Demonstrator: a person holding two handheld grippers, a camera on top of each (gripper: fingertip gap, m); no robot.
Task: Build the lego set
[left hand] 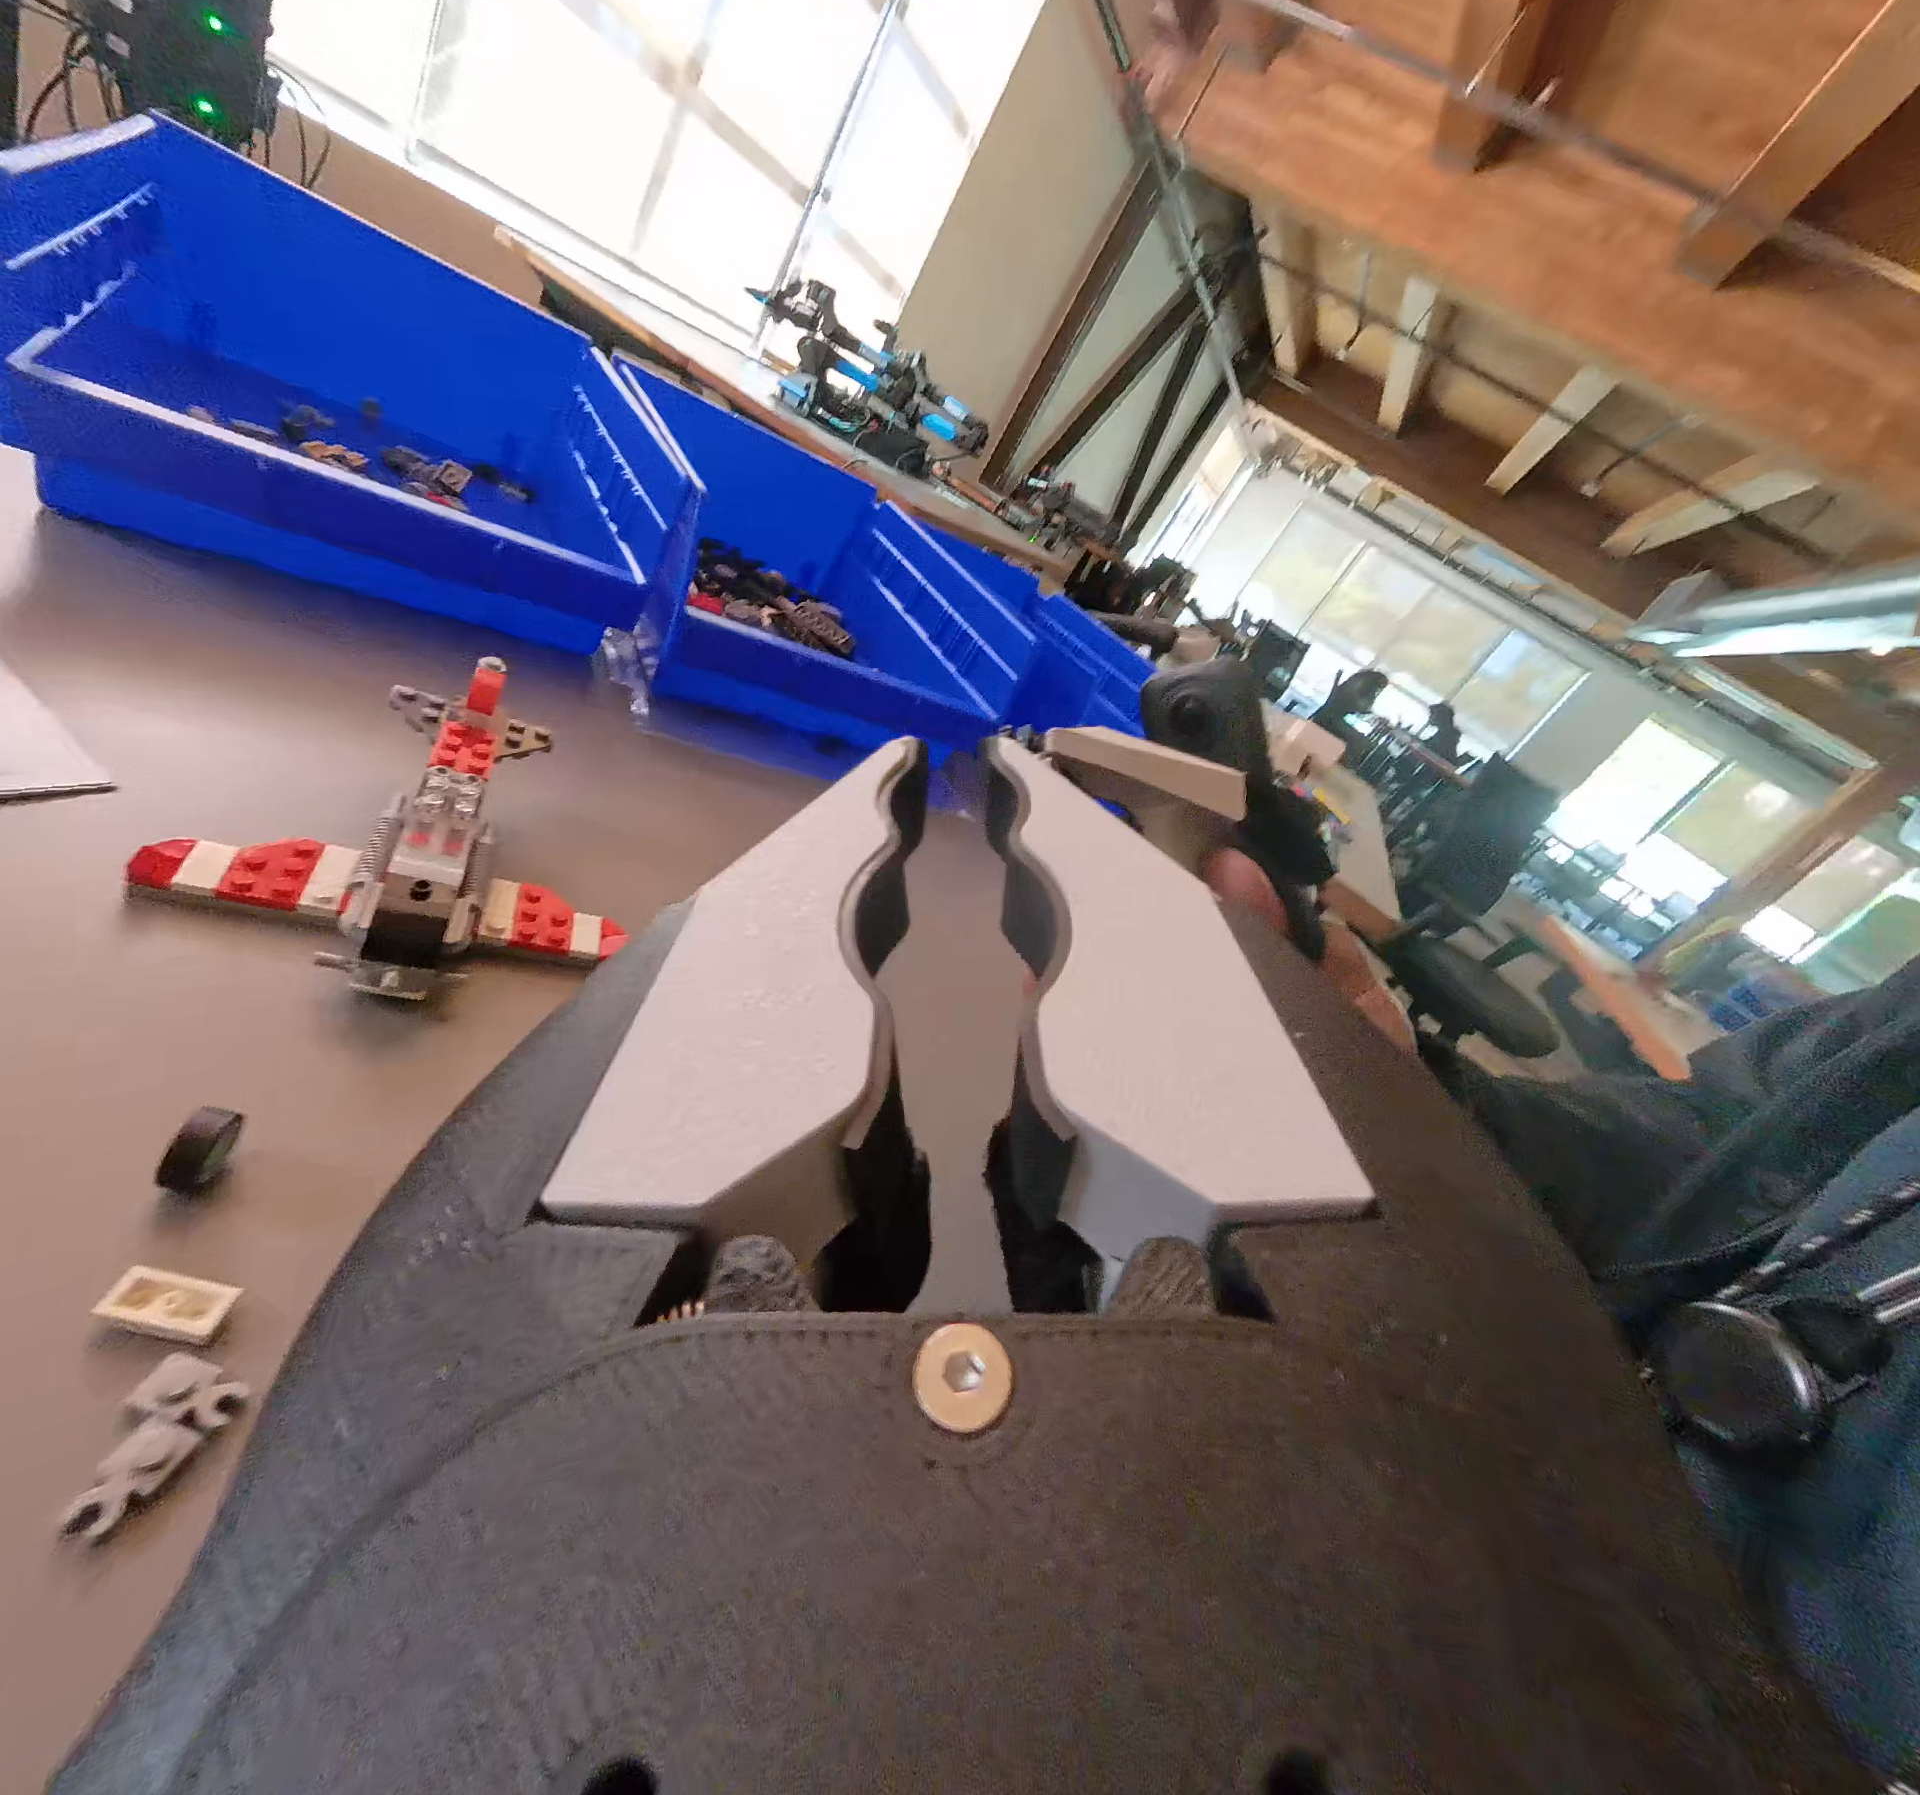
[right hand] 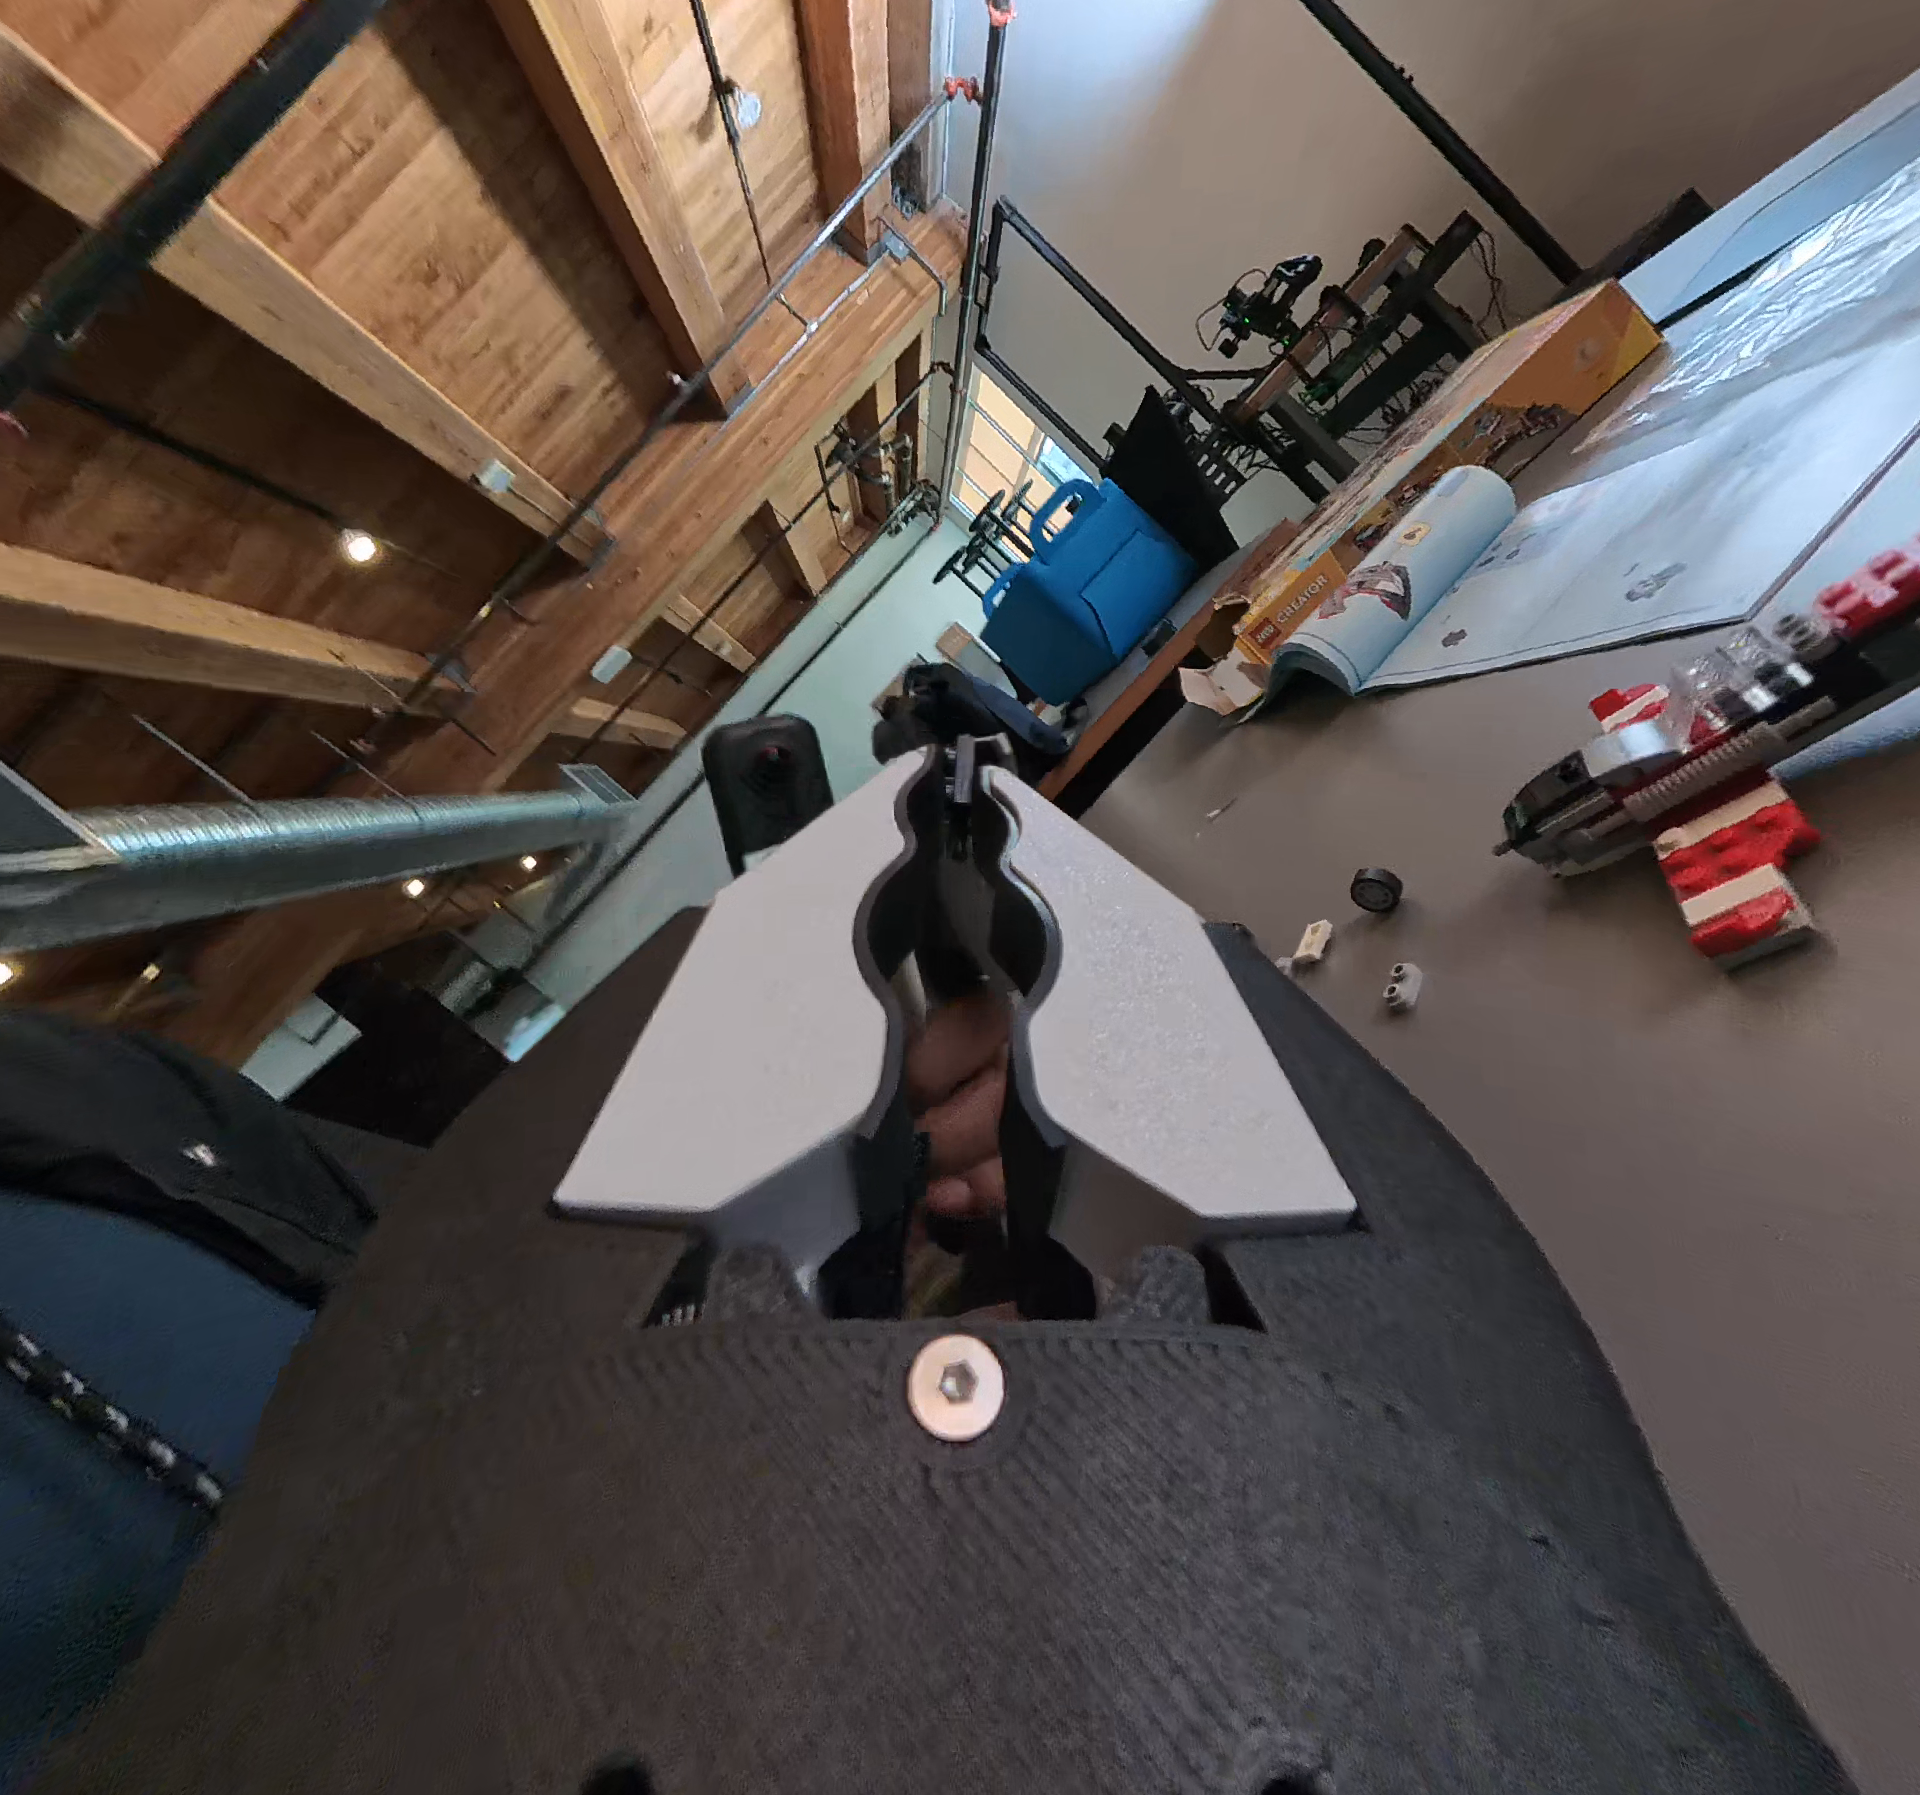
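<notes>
On the dark surface [left hand: 260, 706] the red-and-white lego plane [left hand: 405, 872] sits at about nine o'clock in the left wrist view, with a loose black wheel [left hand: 200, 1149] and small grey pieces [left hand: 156, 1444] toward seven o'clock. To do this step well, I judge the held piece should be lined up squarely before pressing. The left hand-held gripper [left hand: 954, 758] is nearly closed and empty, while the right hand-held gripper [right hand: 958, 777] pinches a small black part [right hand: 958, 784].
</notes>
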